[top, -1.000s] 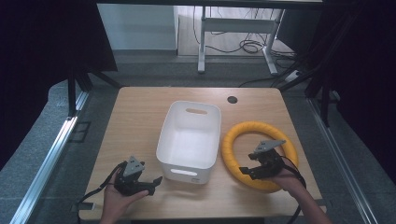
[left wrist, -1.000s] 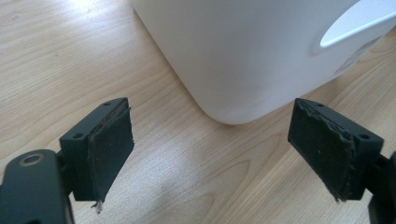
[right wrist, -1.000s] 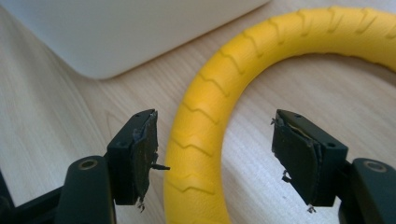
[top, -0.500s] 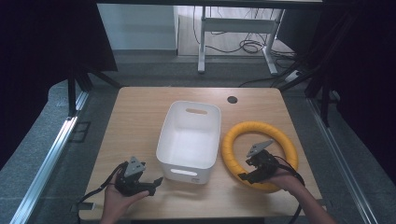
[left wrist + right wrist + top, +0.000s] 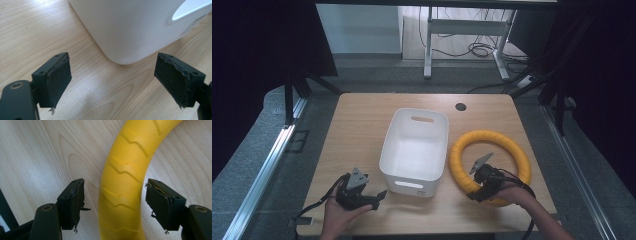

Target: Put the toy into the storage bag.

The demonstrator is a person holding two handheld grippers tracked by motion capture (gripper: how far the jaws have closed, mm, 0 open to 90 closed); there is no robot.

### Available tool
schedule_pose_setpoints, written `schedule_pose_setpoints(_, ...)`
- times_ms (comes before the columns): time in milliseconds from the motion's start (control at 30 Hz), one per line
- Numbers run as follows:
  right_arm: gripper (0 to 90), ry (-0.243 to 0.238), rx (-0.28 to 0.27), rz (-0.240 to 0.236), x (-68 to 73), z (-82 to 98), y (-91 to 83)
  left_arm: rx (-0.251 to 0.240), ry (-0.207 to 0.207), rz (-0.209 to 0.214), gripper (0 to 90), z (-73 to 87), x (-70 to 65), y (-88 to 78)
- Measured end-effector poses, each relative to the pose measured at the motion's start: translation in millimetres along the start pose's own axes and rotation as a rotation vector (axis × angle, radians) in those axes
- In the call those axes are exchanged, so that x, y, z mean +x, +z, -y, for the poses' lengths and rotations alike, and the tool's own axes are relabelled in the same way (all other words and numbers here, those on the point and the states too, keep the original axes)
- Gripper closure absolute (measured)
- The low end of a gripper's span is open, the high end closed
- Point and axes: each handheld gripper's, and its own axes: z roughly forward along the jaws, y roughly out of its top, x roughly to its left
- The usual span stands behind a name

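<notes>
Yellow ring (image 5: 490,138): thick, padded, with zigzag grooves pressed into its surface, lying flat on the wooden table (image 5: 362,125). Placed in the right half, nearer the front edge than the back, well short of the right edge, just beside the right wall of the white bin (image 5: 388,150). Near-left arc flanked on both sides by black pads (image 5: 160,202), untouched.

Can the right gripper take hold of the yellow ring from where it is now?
Probably yes. The right gripper is open, with the yellow ring already between its jaws and a gap on each side. Nothing lies between the pads and the ring, so closing should grip it.
</notes>
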Motion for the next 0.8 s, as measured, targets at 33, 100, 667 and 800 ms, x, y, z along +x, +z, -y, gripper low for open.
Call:
schedule_pose_setpoints(33,31.9,-0.006,0.014,0.005,0.5,-0.3,1.3,0.001,0.001,0.0,14.1,0.0,0.0,0.1)
schedule_pose_setpoints(100,31.9,-0.019,0.042,0.006,1.1,-0.9,4.3,0.003,0.001,0.001,14.0,0.1,-0.3,0.8)
schedule_pose_setpoints(667,38.7,-0.049,0.158,0.029,4.3,-7.0,19.9,0.014,0.004,0.004,13.7,0.4,-1.3,3.8)
schedule_pose_setpoints(800,46.1,-0.036,0.181,0.038,3.0,-10.3,19.6,0.015,0.004,0.006,13.7,0.4,-1.4,4.1)
